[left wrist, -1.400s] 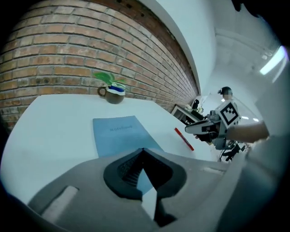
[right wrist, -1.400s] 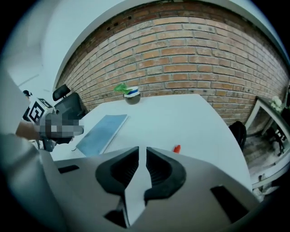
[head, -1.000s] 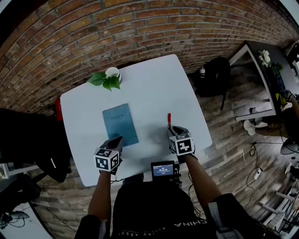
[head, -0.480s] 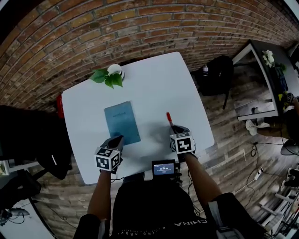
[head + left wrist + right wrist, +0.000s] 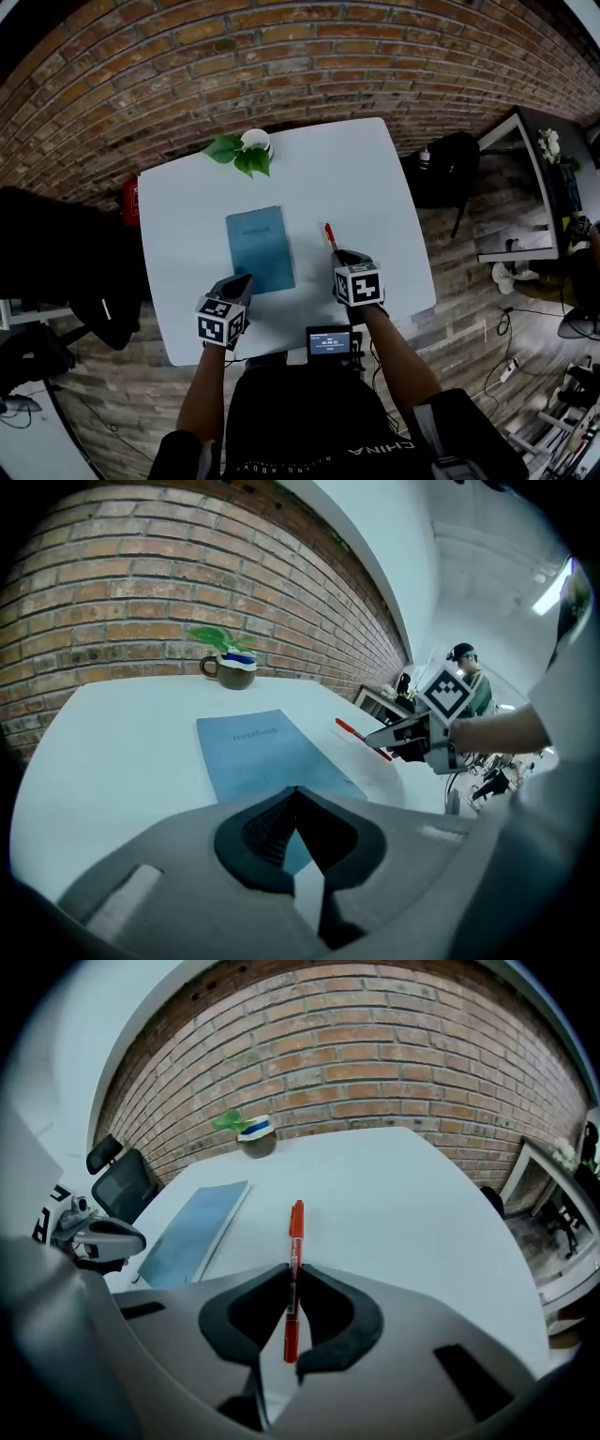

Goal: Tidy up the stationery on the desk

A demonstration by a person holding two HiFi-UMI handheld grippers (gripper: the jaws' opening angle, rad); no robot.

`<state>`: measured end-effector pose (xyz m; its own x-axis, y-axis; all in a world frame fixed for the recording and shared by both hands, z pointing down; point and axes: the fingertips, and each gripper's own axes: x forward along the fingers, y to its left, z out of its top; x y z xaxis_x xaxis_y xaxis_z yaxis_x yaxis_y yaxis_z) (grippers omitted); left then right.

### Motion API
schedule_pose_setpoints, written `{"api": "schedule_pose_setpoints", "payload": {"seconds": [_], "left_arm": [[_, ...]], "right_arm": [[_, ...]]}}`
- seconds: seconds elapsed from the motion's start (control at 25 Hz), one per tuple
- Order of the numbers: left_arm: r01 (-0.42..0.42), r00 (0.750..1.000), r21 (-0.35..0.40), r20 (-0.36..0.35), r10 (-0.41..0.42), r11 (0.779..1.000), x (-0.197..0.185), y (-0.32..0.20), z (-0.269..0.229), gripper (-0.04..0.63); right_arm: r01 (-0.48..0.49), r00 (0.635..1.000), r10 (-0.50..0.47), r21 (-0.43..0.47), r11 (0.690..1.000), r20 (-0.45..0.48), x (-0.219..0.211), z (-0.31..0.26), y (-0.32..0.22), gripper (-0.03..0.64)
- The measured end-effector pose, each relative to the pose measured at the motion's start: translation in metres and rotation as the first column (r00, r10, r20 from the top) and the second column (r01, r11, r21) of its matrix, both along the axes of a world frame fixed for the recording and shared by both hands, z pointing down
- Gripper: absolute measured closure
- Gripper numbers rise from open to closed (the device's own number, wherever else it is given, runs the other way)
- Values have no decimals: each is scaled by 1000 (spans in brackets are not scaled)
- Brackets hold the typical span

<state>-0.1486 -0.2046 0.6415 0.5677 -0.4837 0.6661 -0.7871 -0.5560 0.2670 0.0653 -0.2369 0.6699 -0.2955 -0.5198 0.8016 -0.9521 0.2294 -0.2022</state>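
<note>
Clamping the red pen (image 5: 295, 1232) in my right tool (image 5: 290, 1274), jaws just closed narrow on it, beside the blue notebook (image 5: 262, 752) over the counter (image 5: 403, 1185). Left tool (image 5: 296, 791) closed, empty, near notebook.

Head view overhead, gripper views low, sharing notebook (image 5: 260, 249)

Soft, even light leaves the white table (image 5: 375, 187) bright and slightly bluish; the brick wall (image 5: 281, 37) and floor (image 5: 469, 309) sit dimmer. A faint, diffuse shadow spreads beside the right gripper (image 5: 339, 256). Every view bows toward black corners. The red pen (image 5: 296, 1227) looks sharp, the housing around it soft.
</note>
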Motion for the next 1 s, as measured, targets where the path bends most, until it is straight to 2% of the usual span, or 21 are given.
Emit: {"api": "schedule_pose_setpoints", "payload": {"seconds": [0.44,1.0], "left_arm": [[64,998,-19,-13,-64,998,-52,16,8,584],[36,999,-29,-21,-36,999,-64,15,9,584]], "right_arm": [[65,996,-61,-43,997,71,-82,4,-24,566],[91,992,-82,-85,992,98,-105,11,-15,563]]}}
